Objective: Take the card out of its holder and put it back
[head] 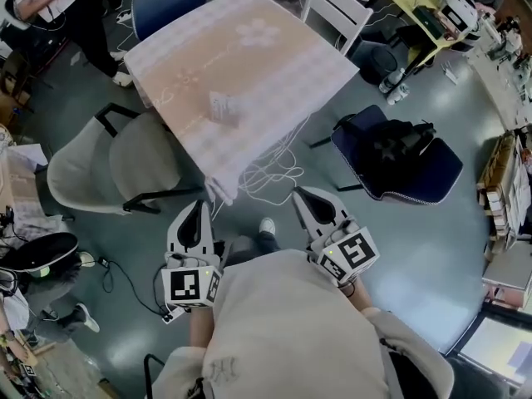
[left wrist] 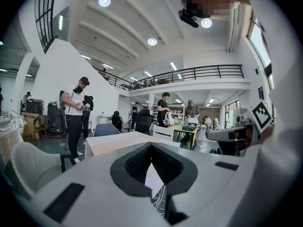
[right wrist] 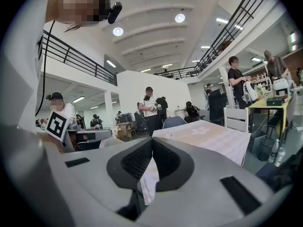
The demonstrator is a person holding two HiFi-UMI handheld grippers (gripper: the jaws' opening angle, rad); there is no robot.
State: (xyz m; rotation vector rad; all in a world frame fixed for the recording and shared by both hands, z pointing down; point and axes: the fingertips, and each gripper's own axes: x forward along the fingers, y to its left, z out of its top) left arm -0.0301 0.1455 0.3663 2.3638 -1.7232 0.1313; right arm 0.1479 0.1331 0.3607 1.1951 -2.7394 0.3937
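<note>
Head view shows the person standing short of the table point(head: 274, 65), with both grippers held low and close to the body, well apart from anything on it. The left gripper point(head: 198, 207) points towards the table's near corner. Left gripper view shows its jaws pressed together, tip to tip, with nothing between them; only the cloth's hanging edge and some cables show past them. The right gripper point(head: 300, 194) sits beside it at about the same height. Right gripper view shows its jaws clenched too, and empty, with the table seen beyond them.

The card holder point(head: 223, 106) lies on the table near the middle of its left half, a small pale thing on the cloth point(head: 249, 81). It is too small to tell the card from the holder. Neither gripper touches it.

A pale paw print point(head: 256, 30) marks the cloth towards the far side. A grey chair point(head: 108, 169) stands at the table's left edge. A blue chair point(head: 416, 177) stands to the right, apart from the table, with a black bag point(head: 397, 144) on its seat. A white chair point(head: 337, 7) stands at the far right corner. White cables point(head: 268, 173) lie in loops on the floor under the near corner of the table.
</note>
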